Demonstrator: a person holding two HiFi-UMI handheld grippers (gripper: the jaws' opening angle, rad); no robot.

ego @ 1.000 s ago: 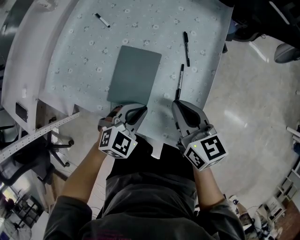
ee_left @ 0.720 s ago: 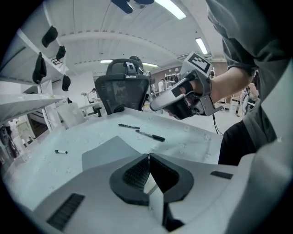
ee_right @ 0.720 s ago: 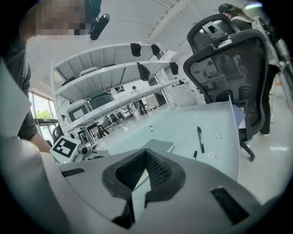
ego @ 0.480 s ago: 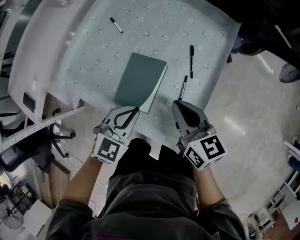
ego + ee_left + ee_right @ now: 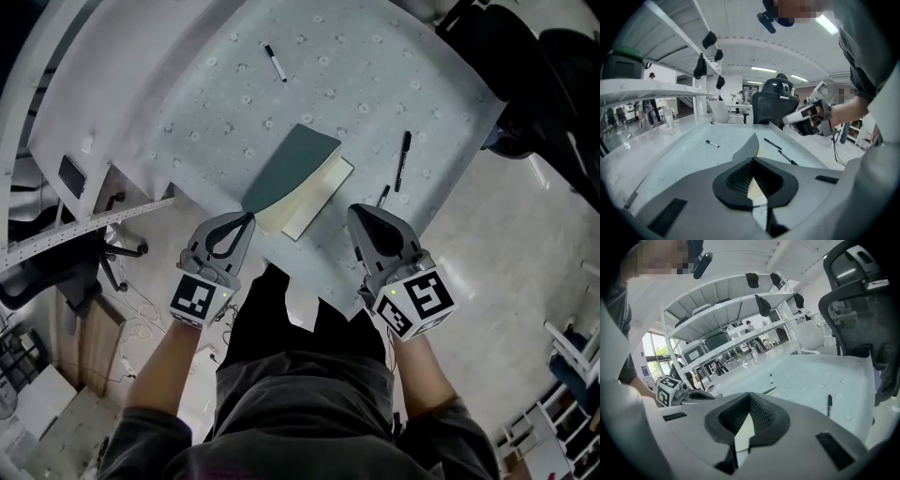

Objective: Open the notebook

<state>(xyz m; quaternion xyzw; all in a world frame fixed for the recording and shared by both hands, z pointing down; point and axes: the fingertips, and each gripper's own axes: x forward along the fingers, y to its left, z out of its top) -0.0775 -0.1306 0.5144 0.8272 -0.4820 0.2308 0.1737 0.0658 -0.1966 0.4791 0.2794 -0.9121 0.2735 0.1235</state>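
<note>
The left gripper [image 5: 246, 219] reaches over the near edge of the bench [image 5: 169, 141]. Its fingers [image 5: 736, 180] are clenched on the near corner of the cover [image 5: 292, 169] of the notebook [image 5: 319, 195]. In the left gripper view the tips meet and the dark cover rises straight up from between them.

Far back on the bench, well apart from everything else, lies a small marker [image 5: 276, 64].

The notebook lies near the bench's front edge, just beyond the two grippers and between them. Its teal cover is tilted up off the cream pages, which show bare along the cover's right side.

The right gripper [image 5: 360, 212] sits just to the right of the pages, close to their near corner but apart from them. Its fingers [image 5: 764, 416] are closed tip to tip with nothing held, and only cream paper shows through the gap behind the tips.

One pen [image 5: 382, 195] pokes out just past the right gripper, and a second pen [image 5: 403, 159] lies beside it, farther back. A dark chair [image 5: 553, 84] stands off the bench's right corner.
</note>
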